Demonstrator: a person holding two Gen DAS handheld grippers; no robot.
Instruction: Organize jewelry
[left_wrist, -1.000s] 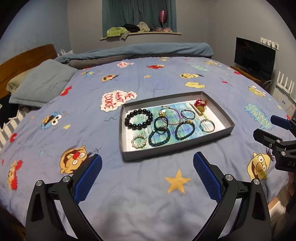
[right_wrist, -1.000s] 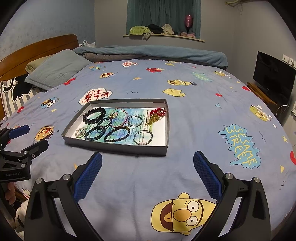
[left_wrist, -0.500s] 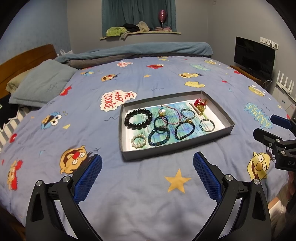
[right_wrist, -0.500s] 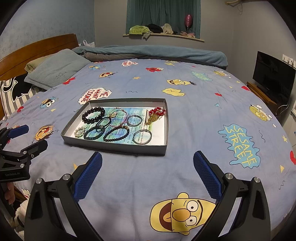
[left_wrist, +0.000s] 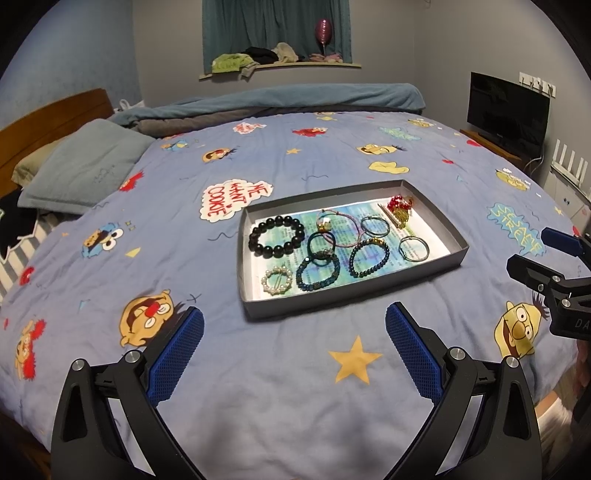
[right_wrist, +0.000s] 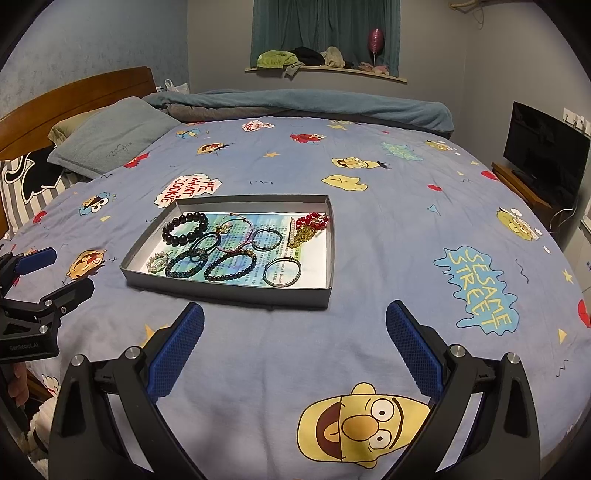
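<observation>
A shallow grey tray (left_wrist: 452, 230) (right_wrist: 236, 293) lies on the blue bedspread and holds several bracelets. Among them are a black bead bracelet (left_wrist: 276, 236) (right_wrist: 184, 228), a pearl ring-shaped piece (left_wrist: 277, 282) (right_wrist: 158, 261), a silver bangle (left_wrist: 414, 249) (right_wrist: 282, 272) and a red and gold piece (left_wrist: 399, 210) (right_wrist: 309, 228). My left gripper (left_wrist: 294, 354) is open and empty, above the bedspread in front of the tray. My right gripper (right_wrist: 294, 354) is open and empty, also in front of the tray. Each gripper shows at the edge of the other's view.
A grey pillow (left_wrist: 86, 166) and a wooden headboard (right_wrist: 74, 99) are at the left. A folded blue blanket (left_wrist: 280, 99) lies at the far side of the bed. A TV (left_wrist: 508, 110) stands on a low stand at the right.
Both views have crept slightly closer to the tray. Nothing in the tray has moved and both grippers stay open.
</observation>
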